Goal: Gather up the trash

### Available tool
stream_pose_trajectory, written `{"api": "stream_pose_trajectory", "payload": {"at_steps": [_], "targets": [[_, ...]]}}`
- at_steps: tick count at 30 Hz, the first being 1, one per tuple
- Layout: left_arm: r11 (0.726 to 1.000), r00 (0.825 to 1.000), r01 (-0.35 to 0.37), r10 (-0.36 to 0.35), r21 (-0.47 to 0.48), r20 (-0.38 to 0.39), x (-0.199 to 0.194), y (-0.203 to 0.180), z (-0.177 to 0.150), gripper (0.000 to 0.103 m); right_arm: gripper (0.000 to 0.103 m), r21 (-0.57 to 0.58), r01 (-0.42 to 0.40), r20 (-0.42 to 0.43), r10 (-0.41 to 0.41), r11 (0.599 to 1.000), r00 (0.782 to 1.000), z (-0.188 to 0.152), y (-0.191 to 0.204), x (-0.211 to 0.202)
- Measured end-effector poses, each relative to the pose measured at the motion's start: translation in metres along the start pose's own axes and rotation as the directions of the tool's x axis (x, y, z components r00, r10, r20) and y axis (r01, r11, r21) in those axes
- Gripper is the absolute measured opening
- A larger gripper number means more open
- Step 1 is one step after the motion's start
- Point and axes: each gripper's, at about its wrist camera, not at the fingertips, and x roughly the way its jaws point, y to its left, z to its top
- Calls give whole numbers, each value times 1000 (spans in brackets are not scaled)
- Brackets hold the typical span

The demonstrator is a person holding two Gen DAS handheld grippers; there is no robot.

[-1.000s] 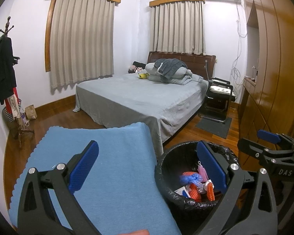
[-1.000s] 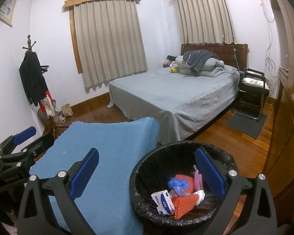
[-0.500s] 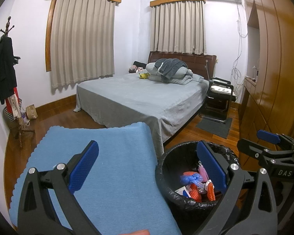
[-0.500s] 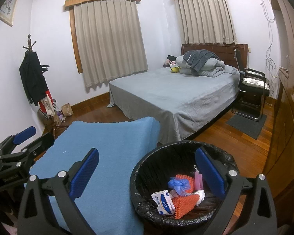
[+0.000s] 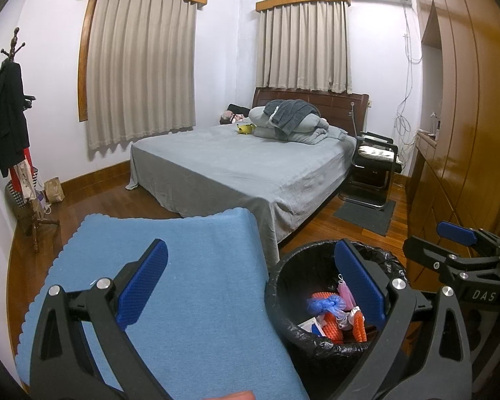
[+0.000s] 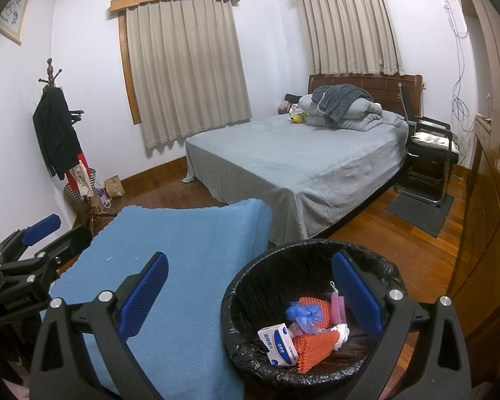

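Observation:
A black-lined trash bin (image 6: pixel 266 268) (image 5: pixel 285 266) stands on the floor beside a blue-clothed table (image 6: pixel 190 250) (image 5: pixel 190 266). In it lie an orange mesh piece (image 6: pixel 313 341), a blue crumpled bag (image 6: pixel 305 311), a white-and-blue box (image 6: pixel 278 343) and a pink item (image 6: pixel 337 305). My right gripper (image 6: pixel 250 290) hangs open over the bin's left rim, nothing between its fingers. My left gripper (image 5: pixel 250 281) is open and empty too, above the table's right edge. Each gripper shows in the other's view: the right gripper (image 5: pixel 463 243), the left gripper (image 6: pixel 33 233).
A bed (image 6: pixel 293 166) with grey sheet and piled bedding fills the middle of the room. A black chair (image 6: pixel 426 146) and dark mat (image 6: pixel 420 210) sit right of it. Wooden wardrobes (image 6: pixel 490 183) line the right wall. A coat stand (image 6: pixel 58 133) stands at the left.

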Motion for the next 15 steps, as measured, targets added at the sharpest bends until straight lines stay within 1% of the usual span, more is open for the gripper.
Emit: {"api": "stream_pose_trajectory", "payload": {"at_steps": [15], "targets": [[1000, 1000, 0, 0, 1, 0, 0, 0, 0, 97, 97, -1, 0, 0, 0, 1000, 1000, 0, 1, 0]]}}
